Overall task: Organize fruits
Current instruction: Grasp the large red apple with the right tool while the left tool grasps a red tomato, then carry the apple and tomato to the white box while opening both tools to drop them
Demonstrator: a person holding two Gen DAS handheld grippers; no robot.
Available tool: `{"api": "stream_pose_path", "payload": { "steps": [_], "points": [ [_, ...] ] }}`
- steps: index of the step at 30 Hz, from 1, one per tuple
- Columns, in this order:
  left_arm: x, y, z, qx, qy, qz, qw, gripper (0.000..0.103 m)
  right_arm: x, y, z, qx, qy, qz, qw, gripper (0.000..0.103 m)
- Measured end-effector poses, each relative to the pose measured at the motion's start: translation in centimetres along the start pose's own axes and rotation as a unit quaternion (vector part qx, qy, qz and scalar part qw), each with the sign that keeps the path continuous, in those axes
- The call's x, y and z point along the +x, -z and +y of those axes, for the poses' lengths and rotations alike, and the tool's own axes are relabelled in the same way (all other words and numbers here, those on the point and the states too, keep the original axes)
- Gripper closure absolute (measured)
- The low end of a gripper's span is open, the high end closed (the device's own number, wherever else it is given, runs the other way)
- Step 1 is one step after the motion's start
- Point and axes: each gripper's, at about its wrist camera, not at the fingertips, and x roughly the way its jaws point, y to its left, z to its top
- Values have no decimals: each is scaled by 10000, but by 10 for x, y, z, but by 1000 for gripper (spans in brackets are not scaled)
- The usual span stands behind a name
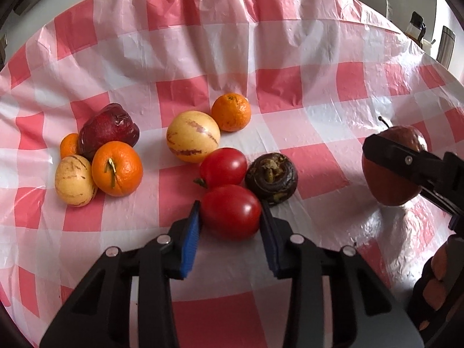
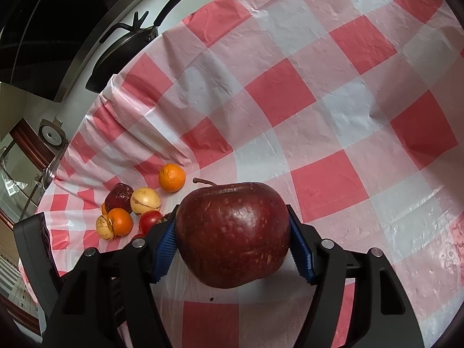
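Left tongs (image 1: 230, 217) pinch the near tomato (image 1: 231, 212) on the cloth (image 1: 203, 43); right tongs (image 2: 232, 232) grip an apple (image 2: 232, 233) off to the side. Sorting step: next likely a clean lift clear of the touching second tomato (image 1: 222, 166)

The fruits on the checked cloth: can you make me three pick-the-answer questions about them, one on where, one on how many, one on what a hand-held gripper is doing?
1. Where is the dark brown fruit?
A. right of the two tomatoes
B. on top of an orange
C. inside a pan

2. How many tomatoes are there?
A. five
B. two
C. none

3. What is the right hand-held gripper doing?
A. hanging empty
B. holding a banana
C. holding a big red apple

Answers:
1 A: it sits right beside the near tomato and far tomato.
2 B: only those two show.
3 C: both blue pads press the apple's sides.
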Motion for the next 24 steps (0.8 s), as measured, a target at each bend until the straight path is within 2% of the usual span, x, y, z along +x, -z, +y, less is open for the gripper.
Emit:
{"api": "stream_pose_path", "payload": {
  "steps": [5,11,16,20,24],
  "points": [
    [-10,3,13,-342,-98,-151,9993,64,-1,1,1,-37,26,-42,10000,36],
    [-46,30,26,-892,-238,-454,9947,64,-1,0,-1,21,32,-52,10000,36],
    [-94,76,43,-1551,-172,-968,9830,64,-2,-1,-3,67,46,-90,9999,36],
    [-107,103,54,-2042,83,-1088,9728,64,-4,0,-3,54,46,-143,9999,36],
    [-119,104,52,-2006,35,-1388,9698,64,-8,1,0,-12,100,-238,9997,36]
  ]
}}
